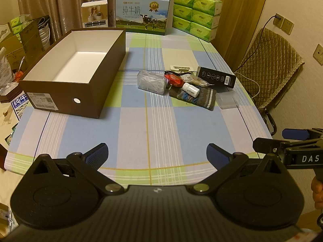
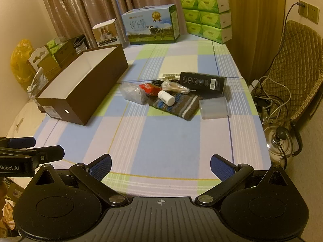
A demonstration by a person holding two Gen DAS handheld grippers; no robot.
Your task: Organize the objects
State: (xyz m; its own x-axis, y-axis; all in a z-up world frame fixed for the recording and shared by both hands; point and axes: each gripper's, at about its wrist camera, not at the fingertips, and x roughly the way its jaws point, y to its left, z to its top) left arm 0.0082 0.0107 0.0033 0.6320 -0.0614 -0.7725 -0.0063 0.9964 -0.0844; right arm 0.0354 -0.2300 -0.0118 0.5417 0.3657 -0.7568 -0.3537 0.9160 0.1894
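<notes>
Checked tablecloth [image 1: 157, 129] covers the table; curtains [image 2: 84, 6], perhaps brown, behind.

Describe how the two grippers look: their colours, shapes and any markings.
Both are matte black. The left gripper and the right gripper each have two angled fingers with ribbed blue pads, silver pivot bolts, two round housings and a ribbed grey centre. From the side, white lettering reads "DAS" on the right one and "Robot.AI" on the left one. No cables show.

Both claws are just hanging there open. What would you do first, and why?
Probably reach the right gripper forward to the white bottle: it lies on top of the pile, nearer that side, and the brown box stands empty. Both grippers' jaws are open and holding nothing.
</notes>
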